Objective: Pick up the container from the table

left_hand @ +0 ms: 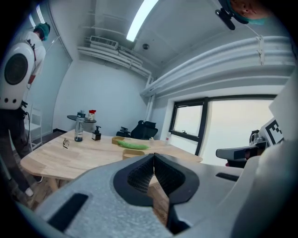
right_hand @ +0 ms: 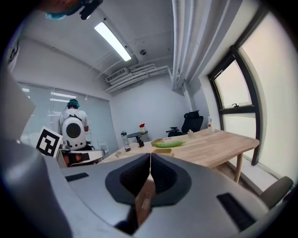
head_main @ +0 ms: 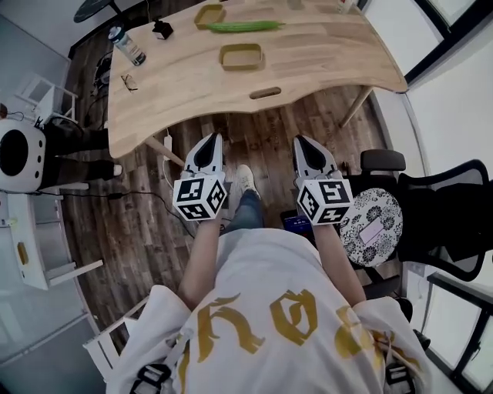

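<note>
Left gripper (head_main: 211,140) & right gripper (head_main: 303,142) are both shut tight w/ nothing in them, side by side over the floor near the table (head_main: 331,61). The container (head_main: 242,56) sits on the table by a long green veg (head_main: 243,26), well apart from both.

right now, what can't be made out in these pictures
Container: in the left gripper view the shut left claw hides its lower part and inside.
Same in the right gripper view, behind the shut right claw.
Small bottle at the table's far end: cut off by the head view's top edge.
Glasses: too small for detail in any view.
</note>
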Available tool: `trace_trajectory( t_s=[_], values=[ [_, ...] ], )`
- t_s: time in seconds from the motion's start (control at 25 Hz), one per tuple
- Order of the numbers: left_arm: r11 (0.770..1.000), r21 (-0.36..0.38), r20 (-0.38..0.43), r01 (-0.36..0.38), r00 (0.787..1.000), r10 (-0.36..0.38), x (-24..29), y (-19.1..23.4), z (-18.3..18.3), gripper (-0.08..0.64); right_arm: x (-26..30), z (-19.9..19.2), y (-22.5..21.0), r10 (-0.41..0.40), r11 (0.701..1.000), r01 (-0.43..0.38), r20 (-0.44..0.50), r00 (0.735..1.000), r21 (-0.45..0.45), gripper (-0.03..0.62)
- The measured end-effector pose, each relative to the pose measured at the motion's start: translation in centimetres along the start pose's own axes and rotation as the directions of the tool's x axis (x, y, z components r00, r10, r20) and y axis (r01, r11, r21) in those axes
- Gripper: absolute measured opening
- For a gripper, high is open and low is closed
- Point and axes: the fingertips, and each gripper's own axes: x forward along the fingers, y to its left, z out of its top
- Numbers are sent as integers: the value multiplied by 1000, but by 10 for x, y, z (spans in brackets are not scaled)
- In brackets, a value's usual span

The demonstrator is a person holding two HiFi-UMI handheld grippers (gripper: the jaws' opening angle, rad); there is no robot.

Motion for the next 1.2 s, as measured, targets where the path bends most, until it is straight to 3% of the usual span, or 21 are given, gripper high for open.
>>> trace_trajectory(
  t_s=[0.36,0.52,0.96,1.2],
  values=[
    [998,-53,-59,21,998,-24,146,111,45,9,177,27,-37,-72,996,76,-92,993,37,12],
    [997,-54,-74,55,996,-59,199,143,59,9,230,38,-51,-128,991,131,-104,986,29,12],
    [992,-68,-138,103,984,-112,275,170,46,9,297,37,-74,-150,988,154,-135,979,17,12],
    [993,-78,-161,84,982,-96,305,190,42,9,329,30,-88,-147,988,152,-173,974,19,12]
  ],
)
